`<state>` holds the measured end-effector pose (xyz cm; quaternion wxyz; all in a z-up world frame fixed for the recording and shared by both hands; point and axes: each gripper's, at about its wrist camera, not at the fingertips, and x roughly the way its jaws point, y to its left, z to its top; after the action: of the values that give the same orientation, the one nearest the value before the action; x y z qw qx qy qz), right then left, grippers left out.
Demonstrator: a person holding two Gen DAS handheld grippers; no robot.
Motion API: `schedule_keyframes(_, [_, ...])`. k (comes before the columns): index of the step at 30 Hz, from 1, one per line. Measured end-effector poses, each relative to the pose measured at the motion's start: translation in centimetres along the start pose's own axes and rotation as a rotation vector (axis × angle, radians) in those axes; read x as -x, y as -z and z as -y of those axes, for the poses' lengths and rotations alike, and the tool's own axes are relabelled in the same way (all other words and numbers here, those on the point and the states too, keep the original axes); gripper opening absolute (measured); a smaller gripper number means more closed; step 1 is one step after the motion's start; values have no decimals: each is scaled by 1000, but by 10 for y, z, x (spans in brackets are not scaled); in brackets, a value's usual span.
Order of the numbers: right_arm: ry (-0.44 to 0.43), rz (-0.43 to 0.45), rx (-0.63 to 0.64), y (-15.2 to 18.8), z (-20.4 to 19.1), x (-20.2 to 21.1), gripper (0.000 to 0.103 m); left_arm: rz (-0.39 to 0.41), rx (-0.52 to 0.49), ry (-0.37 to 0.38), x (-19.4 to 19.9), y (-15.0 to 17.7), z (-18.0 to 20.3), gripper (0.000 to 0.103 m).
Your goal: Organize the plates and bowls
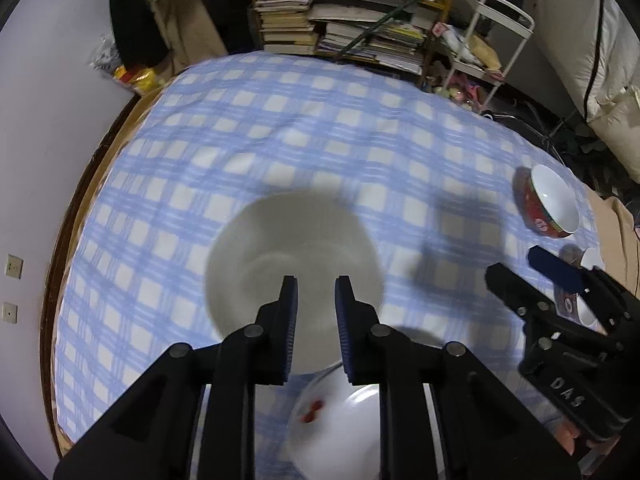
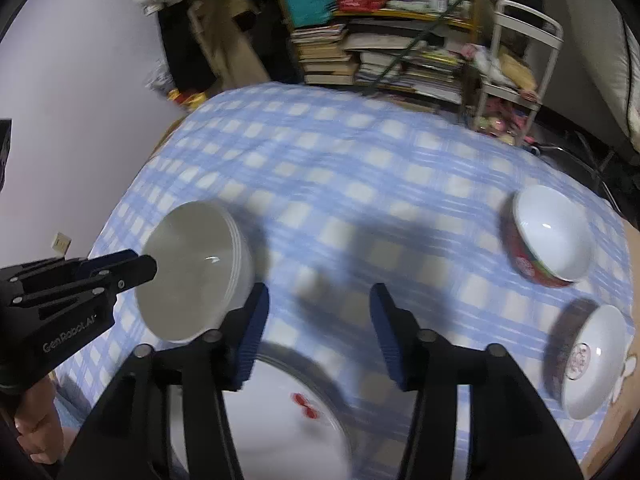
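Both pairs of jaws are released, holding nothing. Left gripper (image 1: 317,286) hangs with a narrow gap over a stack of plain white plates (image 2: 192,276); right gripper (image 2: 318,300) stands much wider above bare blue-checked tablecloth (image 2: 360,152). Nearest the person, a white plate with red marks (image 2: 280,412) lies flat, just beside the stack. Well apart, by the cloth's right edge, sit a red-sided bowl (image 2: 550,236) and a second bowl with a red emblem inside (image 2: 592,360). Open cloth stretches between the two groups and across the far half of the table.
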<state>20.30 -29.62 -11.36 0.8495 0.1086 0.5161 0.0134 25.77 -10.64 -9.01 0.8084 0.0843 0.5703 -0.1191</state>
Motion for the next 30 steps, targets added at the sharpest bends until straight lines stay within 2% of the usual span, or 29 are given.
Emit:
schedule_keyframes(3, [22,22,-33,-2,28,10,72,-4,-19,3,-5,-7,26,31])
schedule_keyframes(5, [37,36,-57,-5,50,16,76,6,-34,13,-6,-12,39,34])
schedule_keyframes(8, [33,57,-89,-10,80,22,80,24,-60,28,-8,-22,64,49])
schedule_keyframes(12, [45,79,-122,-19,119,27,89,37,-121,18,-14,-38,100,55])
schedule_keyframes(15, [70,71,-139,-25,142,26,90,38,-140,34,-22,-51,123,64])
schedule_keyframes(20, [113,50,-170,-39,180,14,90,28,-158,73,-39,-67,154,65])
schedule_keyframes(27, [128,14,-249,-40,225,-9,90,-8,-195,121,-65,-79,197,65])
schedule_keyframes(30, [149,-2,-249,-38,235,-18,90,-13,-229,104,-74,-83,215,65])
